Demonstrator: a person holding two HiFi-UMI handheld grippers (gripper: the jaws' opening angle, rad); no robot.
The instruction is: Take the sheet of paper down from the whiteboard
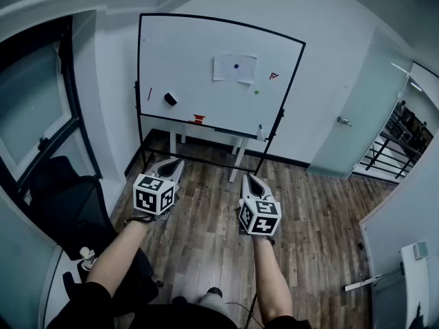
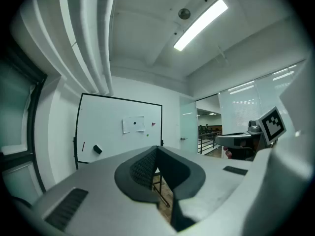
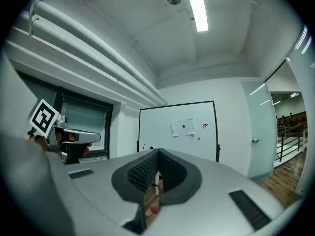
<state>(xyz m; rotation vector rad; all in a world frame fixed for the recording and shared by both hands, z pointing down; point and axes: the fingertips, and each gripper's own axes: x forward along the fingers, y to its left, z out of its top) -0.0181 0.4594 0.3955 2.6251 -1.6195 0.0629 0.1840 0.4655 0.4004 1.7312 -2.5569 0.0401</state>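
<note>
Left hand-held gripper [image 2: 157, 148] hides the whiteboard's [image 2: 110, 129] lower edge.

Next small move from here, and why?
Probably step toward the whiteboard, lifting the right gripper toward the sheet of paper. The sheet sits high on the board under a dark magnet, far beyond both grippers; the left gripper and the right are shut, empty and level above the wood floor.

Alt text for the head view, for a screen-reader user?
A sheet of paper hangs on a standing whiteboard across the room, with a dark magnet on it. In the foreground the person holds the left gripper and right gripper side by side, both shut and empty, pointed at the board but well short of it.
</note>
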